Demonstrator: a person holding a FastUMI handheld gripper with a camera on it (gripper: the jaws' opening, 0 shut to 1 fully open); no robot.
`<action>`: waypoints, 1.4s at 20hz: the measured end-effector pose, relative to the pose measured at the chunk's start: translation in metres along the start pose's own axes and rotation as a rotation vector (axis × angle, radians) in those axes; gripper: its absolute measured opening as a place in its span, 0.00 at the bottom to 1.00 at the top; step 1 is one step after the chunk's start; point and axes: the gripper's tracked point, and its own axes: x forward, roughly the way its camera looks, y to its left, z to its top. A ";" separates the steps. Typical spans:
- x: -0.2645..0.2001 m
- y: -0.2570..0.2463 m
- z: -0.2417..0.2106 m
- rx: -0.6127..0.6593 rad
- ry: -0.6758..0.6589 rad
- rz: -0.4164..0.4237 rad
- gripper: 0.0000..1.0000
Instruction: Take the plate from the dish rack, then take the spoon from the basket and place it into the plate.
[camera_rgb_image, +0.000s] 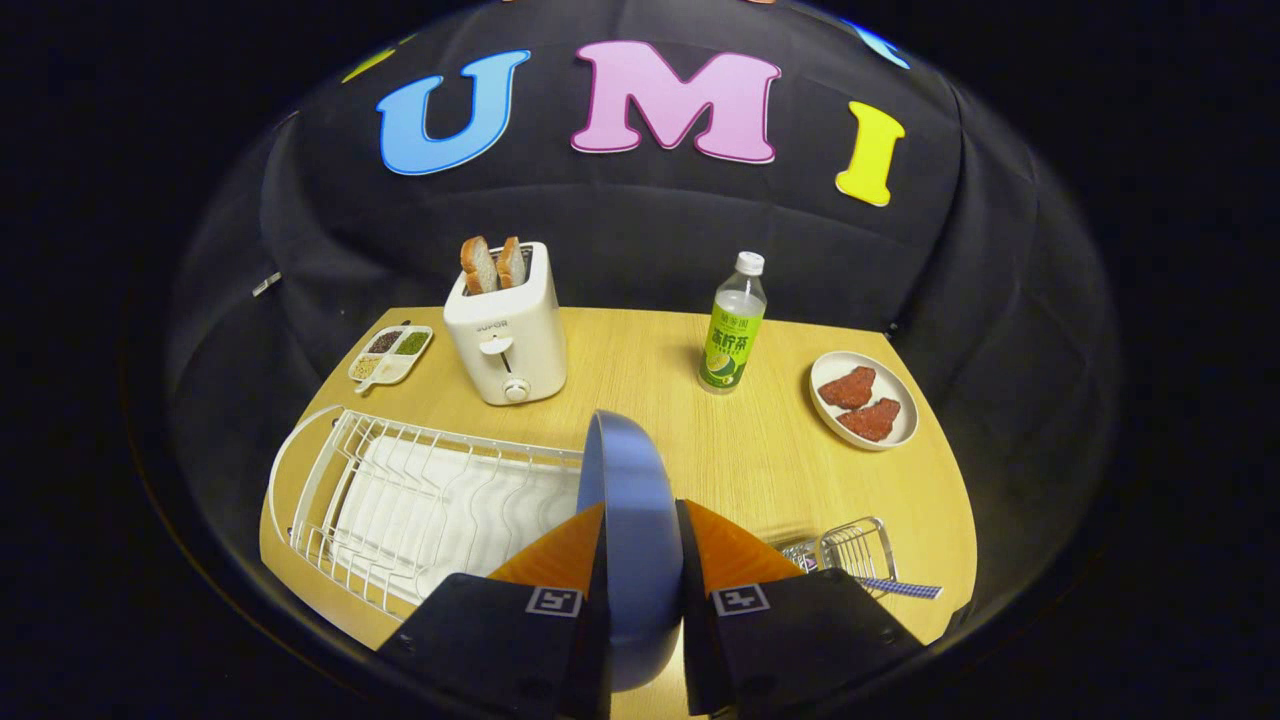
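1 blue plate (628, 500) upright, clamped betw. hand-held gripper (640, 545) fingers — 1 spoon (905, 588) in basket (850, 550)

A white toaster (506, 335) stood at the back of the wooden table (640, 350) with two bread slices (494, 264) poking up. Beside it lay a small divided condiment tray (390, 354). Further along, a green-labelled bottle (733, 324), then a white dish (905, 430) carrying two red meat pieces (862, 403).

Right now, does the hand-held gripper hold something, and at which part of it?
Yes. The hand-held gripper holds the blue plate on edge, both fingers pressing on its two faces near the lower rim.
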 end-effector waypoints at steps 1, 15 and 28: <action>-0.002 0.001 0.004 -0.013 -0.010 -0.004 0.32; -0.012 0.007 0.012 -0.123 -0.064 -0.123 0.32; -0.060 -0.025 0.010 0.020 -0.079 0.045 0.24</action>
